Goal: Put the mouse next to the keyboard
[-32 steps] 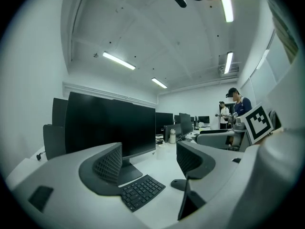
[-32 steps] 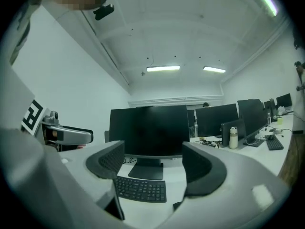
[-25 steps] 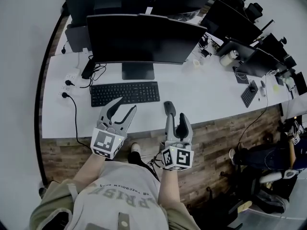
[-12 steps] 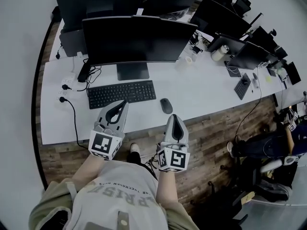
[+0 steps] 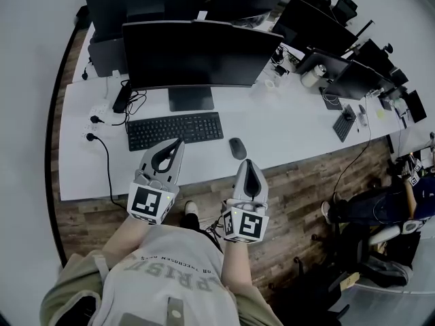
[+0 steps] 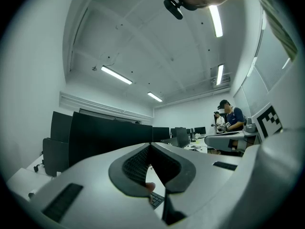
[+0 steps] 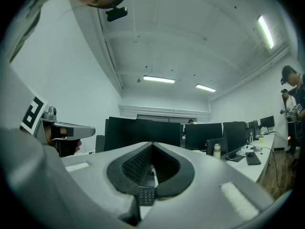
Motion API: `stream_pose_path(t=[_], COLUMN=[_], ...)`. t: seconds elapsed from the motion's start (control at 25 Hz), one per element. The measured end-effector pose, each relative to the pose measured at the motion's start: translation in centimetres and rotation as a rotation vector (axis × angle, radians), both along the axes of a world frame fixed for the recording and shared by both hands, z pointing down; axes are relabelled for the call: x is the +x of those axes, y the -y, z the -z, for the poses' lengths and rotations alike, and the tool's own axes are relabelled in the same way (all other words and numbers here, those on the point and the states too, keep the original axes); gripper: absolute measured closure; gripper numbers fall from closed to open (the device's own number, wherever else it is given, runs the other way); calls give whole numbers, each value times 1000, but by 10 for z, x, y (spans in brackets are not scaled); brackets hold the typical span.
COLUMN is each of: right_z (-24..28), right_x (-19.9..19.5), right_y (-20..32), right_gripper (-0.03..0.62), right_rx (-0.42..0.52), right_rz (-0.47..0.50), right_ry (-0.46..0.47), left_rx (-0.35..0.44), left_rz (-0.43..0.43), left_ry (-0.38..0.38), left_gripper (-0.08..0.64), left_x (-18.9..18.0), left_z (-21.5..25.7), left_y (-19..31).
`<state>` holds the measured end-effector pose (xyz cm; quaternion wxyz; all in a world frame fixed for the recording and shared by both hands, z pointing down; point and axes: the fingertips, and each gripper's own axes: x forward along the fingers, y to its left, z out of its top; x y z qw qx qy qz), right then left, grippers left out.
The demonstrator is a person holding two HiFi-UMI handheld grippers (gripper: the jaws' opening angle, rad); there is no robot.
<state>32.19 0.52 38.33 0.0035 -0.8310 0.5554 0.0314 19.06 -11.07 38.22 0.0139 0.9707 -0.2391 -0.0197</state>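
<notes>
A dark mouse (image 5: 236, 148) lies on the white desk (image 5: 285, 131), just right of the black keyboard (image 5: 175, 130). My left gripper (image 5: 179, 143) is shut and empty, its tips over the desk's front edge below the keyboard. The right gripper (image 5: 249, 163) is also shut with nothing in it, held off the desk's front edge, a little nearer me than the mouse. In the left gripper view the closed jaws (image 6: 151, 147) point at the monitor (image 6: 109, 137). In the right gripper view the shut jaws (image 7: 152, 146) frame a strip of keyboard (image 7: 146, 194).
A large black monitor (image 5: 200, 53) stands behind the keyboard, more monitors behind it. Cables and a power strip (image 5: 102, 114) lie at the desk's left. A second keyboard (image 5: 340, 124) and a cup (image 5: 311, 77) sit to the right. Wooden floor (image 5: 306, 195) lies below; people stand at the far right.
Both grippers went from open to shut. The right one let go of the mouse and drew back toward me, leaving it beside the keyboard. The left pulled back slightly.
</notes>
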Motion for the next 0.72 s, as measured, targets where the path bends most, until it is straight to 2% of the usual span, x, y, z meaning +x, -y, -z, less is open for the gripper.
stream_pose_path(t=[0.28,0.72], right_z=[-4,-1], right_x=[-2,1], right_y=[6,5], right_gripper=[594,594], right_rx=[-58,-53], right_rz=[-17,-18], right_ry=[-41,-42], left_rx=[10,0], left_rz=[9,22], left_ry=[1,3], left_gripper=[549,549], left_x=[-1,-1], left_z=[2,0], left_y=[-1,0])
